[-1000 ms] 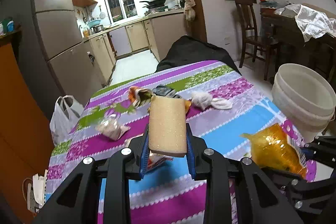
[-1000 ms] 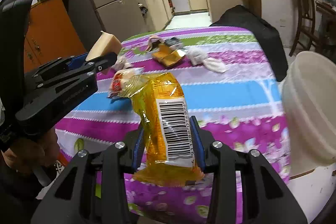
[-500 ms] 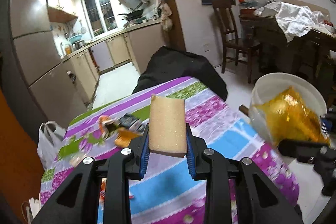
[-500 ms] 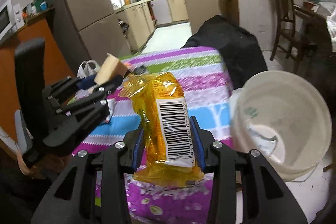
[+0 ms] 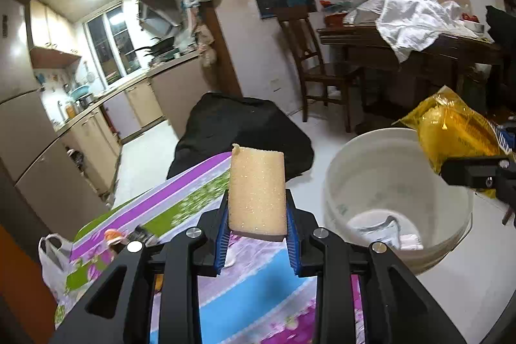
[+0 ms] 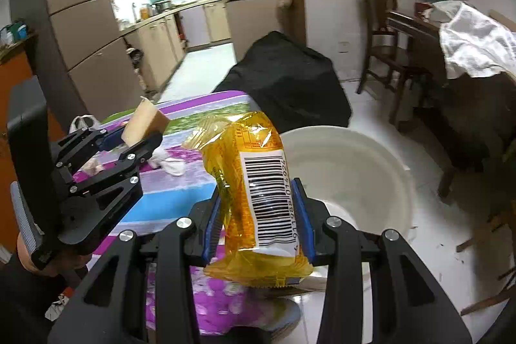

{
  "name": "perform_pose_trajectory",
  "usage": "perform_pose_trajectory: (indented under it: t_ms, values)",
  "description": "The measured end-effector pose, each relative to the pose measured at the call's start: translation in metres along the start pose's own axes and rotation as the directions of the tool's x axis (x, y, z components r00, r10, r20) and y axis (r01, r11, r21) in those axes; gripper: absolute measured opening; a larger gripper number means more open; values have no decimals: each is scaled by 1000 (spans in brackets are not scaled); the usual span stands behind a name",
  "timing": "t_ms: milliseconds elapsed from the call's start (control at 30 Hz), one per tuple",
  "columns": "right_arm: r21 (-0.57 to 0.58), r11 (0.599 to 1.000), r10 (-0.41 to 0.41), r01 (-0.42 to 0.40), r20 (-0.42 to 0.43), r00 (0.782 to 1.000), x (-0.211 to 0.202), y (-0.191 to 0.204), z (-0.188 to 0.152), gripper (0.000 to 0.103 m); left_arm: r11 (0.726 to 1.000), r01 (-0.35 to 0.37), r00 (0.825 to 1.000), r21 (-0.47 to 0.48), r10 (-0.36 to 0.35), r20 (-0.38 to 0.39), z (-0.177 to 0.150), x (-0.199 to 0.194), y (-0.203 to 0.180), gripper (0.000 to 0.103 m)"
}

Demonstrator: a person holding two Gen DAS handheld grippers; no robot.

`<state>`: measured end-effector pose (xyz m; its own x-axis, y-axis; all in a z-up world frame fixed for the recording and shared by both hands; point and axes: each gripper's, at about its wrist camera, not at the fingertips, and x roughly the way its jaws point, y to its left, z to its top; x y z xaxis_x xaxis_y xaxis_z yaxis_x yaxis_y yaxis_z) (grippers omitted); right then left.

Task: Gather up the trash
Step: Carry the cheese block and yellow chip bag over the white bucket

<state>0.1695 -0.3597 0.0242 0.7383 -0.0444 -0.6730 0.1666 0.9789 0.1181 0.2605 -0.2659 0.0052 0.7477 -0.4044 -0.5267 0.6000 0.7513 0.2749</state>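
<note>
The task looks partly done; the bucket (image 5: 396,199) beside the table (image 5: 180,202) already holds a few scraps at its bottom, and two more pieces are in the air near it; none of the carried pieces has been dropped yet. The left hand-held gripper (image 5: 257,231) pinches a tan sponge (image 5: 257,189) upright between its blue pads, above the table's edge and short of the bucket; the right hand-held gripper (image 6: 258,221) is clamped on a yellow wrapper (image 6: 254,192) with a barcode, held just over the bucket's near rim. Left to do, as I judge it: release both into the bucket, then fetch what lies on the table.

The right view shows a white tissue (image 6: 169,165) and another scrap on the cloth behind the left hand-held gripper; the left view hides these behind its own frame, but shows an orange scrap (image 5: 113,235) and a dark wrapper (image 5: 142,236) at the far end, a white bag (image 5: 53,266) on the floor, and the bucket's contents, which the wrapper blocks in the right view.
</note>
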Motion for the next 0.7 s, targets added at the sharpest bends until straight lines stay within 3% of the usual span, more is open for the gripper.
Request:
perform_pose_trajectory:
  t_ms: [267,400,533,633,700]
  values:
    - [65,996,-59,60,-18,998,2,-44,1,38,997,64,998,46,-64,-17,33,36,-44,31]
    - [87,991,-98,102,-50,994,8,-61,4,38,983,174,983,56,-170,-72,53,66,-59,31]
    - [91,986,-132,141,-98,986,13,-78,8,38,944,326,939,59,-315,-140,69,96,-75,31]
    - [91,982,-151,166,-151,977,22,-88,12,38,902,429,892,52,-415,-179,81,118,-87,31]
    - [98,979,-157,179,-202,967,33,-98,17,38,863,502,851,56,-481,-211,87,131,-95,31]
